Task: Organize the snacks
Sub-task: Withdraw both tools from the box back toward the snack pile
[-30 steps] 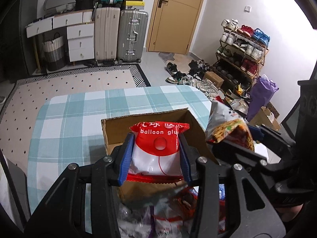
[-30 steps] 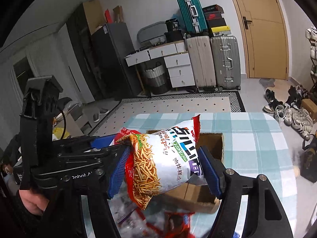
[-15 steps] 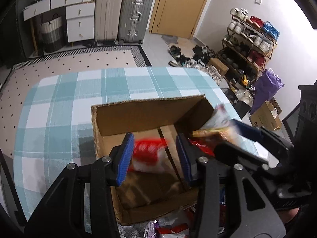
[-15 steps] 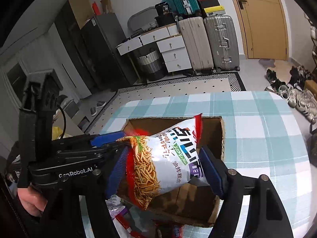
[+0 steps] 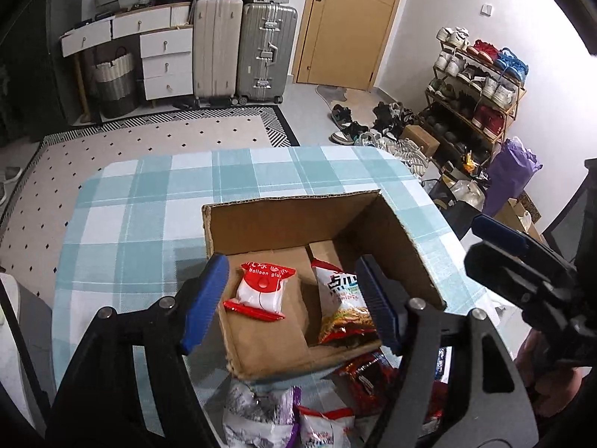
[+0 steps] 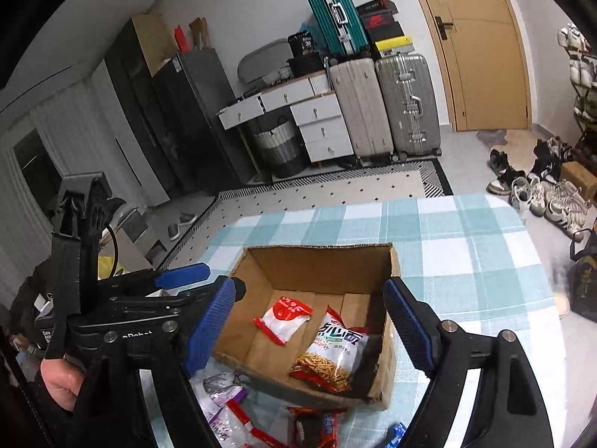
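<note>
While both packets lie loose in the box, the scene reads so:
Left gripper (image 5: 293, 300): jaws opening, nothing between the pads, poised over the box's near edge.
Right gripper (image 6: 321, 326): jaws opening, wide, nothing pressed between them.
Cardboard box (image 5: 283, 220): open-topped, standing on the checked counter (image 5: 141, 201).
Balloon-gum packet (image 5: 261, 289): red and white, flat on the box floor, left part.
Noodle-snack bag (image 6: 332, 352): inside the box, right part, leaning at the wall.
Loose snack packets (image 5: 261, 414): heaped on the counter just before the box.
</note>
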`<action>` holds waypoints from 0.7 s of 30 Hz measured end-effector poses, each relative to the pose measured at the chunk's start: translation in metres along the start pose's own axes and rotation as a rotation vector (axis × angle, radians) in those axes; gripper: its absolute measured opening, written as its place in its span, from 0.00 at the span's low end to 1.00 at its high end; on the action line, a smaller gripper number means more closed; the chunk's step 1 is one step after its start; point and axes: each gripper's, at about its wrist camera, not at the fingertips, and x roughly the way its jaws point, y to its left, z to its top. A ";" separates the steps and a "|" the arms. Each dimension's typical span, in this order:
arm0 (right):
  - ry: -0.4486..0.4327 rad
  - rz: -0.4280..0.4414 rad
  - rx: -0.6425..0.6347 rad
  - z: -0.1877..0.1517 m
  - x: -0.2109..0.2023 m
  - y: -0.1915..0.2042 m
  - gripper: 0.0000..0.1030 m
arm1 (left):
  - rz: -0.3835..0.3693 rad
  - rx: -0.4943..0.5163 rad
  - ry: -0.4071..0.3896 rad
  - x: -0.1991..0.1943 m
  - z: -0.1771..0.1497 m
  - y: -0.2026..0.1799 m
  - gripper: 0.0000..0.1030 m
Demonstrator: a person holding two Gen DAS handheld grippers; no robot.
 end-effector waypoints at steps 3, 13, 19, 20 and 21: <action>-0.015 -0.006 -0.023 -0.001 -0.016 0.010 0.82 | 0.006 0.005 -0.015 -0.019 -0.004 -0.005 0.67; -0.079 -0.011 -0.063 -0.015 -0.076 0.032 0.89 | 0.024 0.007 -0.078 -0.084 -0.023 -0.017 0.77; -0.114 -0.027 -0.087 -0.030 -0.113 0.041 0.93 | 0.048 0.015 -0.119 -0.121 -0.044 -0.029 0.80; -0.119 -0.029 -0.089 -0.034 -0.120 0.042 0.93 | 0.055 0.016 -0.125 -0.126 -0.047 -0.031 0.81; -0.122 -0.029 -0.091 -0.037 -0.125 0.044 0.93 | 0.058 0.018 -0.131 -0.130 -0.051 -0.033 0.81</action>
